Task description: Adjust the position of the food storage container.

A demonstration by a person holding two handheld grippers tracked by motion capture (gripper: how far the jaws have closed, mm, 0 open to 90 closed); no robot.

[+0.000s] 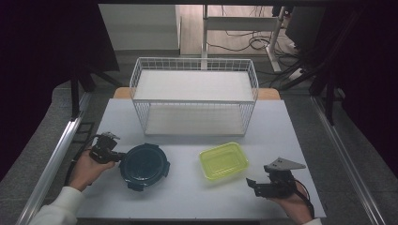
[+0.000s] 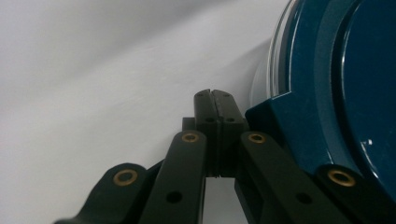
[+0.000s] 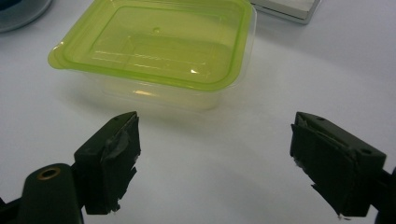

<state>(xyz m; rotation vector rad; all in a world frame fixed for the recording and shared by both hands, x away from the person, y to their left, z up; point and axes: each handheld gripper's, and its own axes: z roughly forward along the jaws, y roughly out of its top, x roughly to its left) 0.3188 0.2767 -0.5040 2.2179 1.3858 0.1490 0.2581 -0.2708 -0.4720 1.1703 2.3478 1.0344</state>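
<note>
We see a smooth, matte white worktop (image 1: 187, 197) carrying three things: one white wire basket (image 1: 194, 96) with a fine grid of thin rods and a flat white floor, one round dark-blue plastic container (image 1: 143, 166) with a glossy lid and four blocky clip tabs around its rim, and one rectangular translucent container with a yellow-green lid (image 1: 224, 161), its corners rounded and its lid ribbed with a raised inner rectangle. The basket stands at the far middle of the worktop; the two containers lie in front of it, side by side and apart, the round one to the left. In our left hand (image 1: 87, 169) the left claw (image 1: 123, 158) lies just beside the round container's left rim; the left gripper view shows its two black jaws pressed flat together with nothing between them, next to one blue clip tab. In our right hand (image 1: 294, 202) the right claw (image 1: 249, 184) rests near the front right corner, jaws spread wide and empty, their pads wrapped in rough, frayed black tape, pointing toward the yellow-green container, which sits well clear of them.
</note>
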